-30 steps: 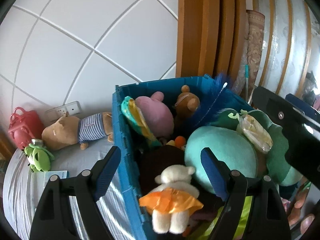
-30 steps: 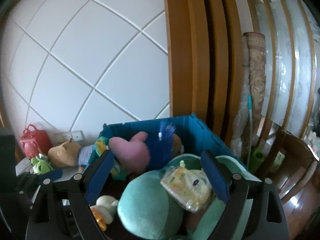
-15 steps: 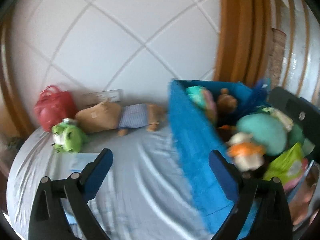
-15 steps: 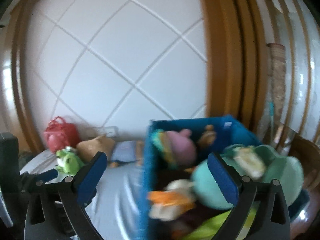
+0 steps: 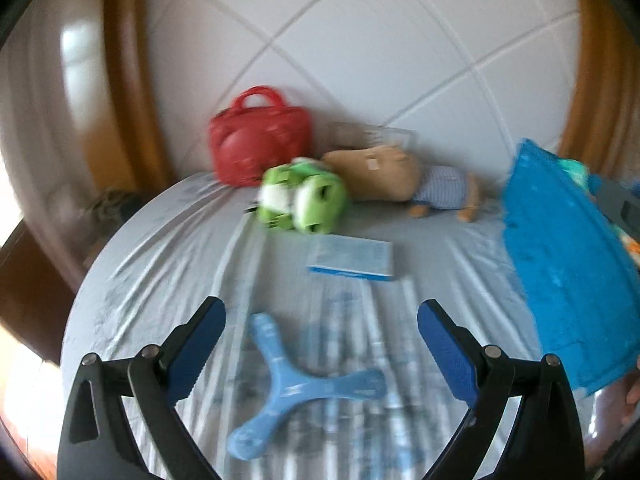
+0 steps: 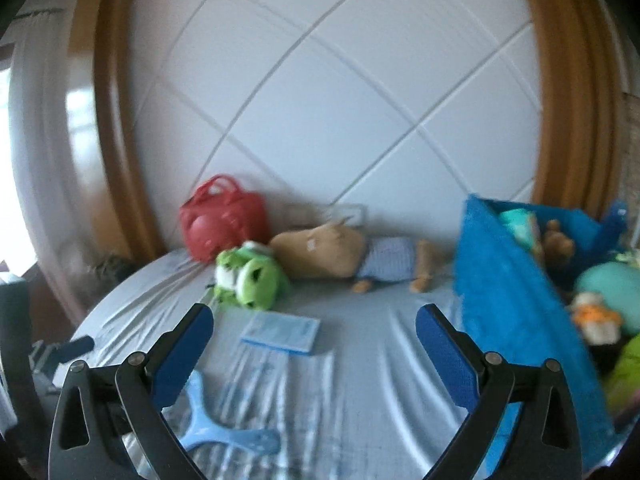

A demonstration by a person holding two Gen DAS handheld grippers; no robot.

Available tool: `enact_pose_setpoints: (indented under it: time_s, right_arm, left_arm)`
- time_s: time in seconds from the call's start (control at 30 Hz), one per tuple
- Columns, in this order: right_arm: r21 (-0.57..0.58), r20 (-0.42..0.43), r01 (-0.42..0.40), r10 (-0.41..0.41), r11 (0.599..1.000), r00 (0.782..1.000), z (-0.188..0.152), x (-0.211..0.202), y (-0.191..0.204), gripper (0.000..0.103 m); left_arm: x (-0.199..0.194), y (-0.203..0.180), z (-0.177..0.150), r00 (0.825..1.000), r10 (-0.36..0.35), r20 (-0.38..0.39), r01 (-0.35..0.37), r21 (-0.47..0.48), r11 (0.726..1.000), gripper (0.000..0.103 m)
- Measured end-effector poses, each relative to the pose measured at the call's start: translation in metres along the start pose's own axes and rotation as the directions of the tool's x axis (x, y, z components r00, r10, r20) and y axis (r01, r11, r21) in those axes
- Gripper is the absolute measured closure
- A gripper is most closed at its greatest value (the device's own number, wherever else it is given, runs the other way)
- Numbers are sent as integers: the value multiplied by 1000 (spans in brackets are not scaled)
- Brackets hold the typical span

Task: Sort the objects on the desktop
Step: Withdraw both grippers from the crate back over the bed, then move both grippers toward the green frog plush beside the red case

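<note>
Writing is too blurred to read anywhere, even on the blue-edged booklet (image 5: 352, 258) lying flat on the grey sheet (image 5: 160, 248). Both grippers, left (image 5: 320, 338) and right (image 6: 314, 338), have just spread wide with nothing between the fingers. A blue three-armed toy (image 5: 290, 386) lies below the left gripper. Green frog plush (image 6: 250, 278), red bag (image 6: 222, 220) and what may be a tan plush (image 6: 324, 256) sit by the wall; the blue bin (image 6: 516, 320) stands right.

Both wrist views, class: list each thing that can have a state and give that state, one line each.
Left claw: open, empty.
Right claw: open, empty.
Blue bin: open-topped, full of plush toys.
Red bag: upright against the wall.
Green frog: lying on the sheet.
Tan doll: lying on its side.
Blue box: lying flat.
Boomerang: flat on the sheet, untouched.
</note>
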State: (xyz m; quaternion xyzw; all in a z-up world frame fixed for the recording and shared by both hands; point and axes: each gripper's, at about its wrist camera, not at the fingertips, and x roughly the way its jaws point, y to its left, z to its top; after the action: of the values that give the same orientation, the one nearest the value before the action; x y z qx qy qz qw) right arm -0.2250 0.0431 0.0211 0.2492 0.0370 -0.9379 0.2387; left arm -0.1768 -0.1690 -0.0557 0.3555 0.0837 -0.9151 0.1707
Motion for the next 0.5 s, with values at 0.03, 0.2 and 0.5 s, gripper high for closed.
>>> enact_pose_setpoints:
  time_s: [0.03,0.2,0.5]
  right_arm:
    - [-12,-12,-14,13,1000,1000,1,12,13,0]
    - [-37,-26,-72,71,997,997,9,60,41,0]
    - [-26,-86,-96,93,995,992,24,136,76,0]
  left_arm:
    - [3,11,1,1000,10,2,-10,-16,1000,5]
    - [24,58,11,996,88,6,-87,-82,993,5]
    - [68,113,41,996,90,-21,-92,-94,991,5]
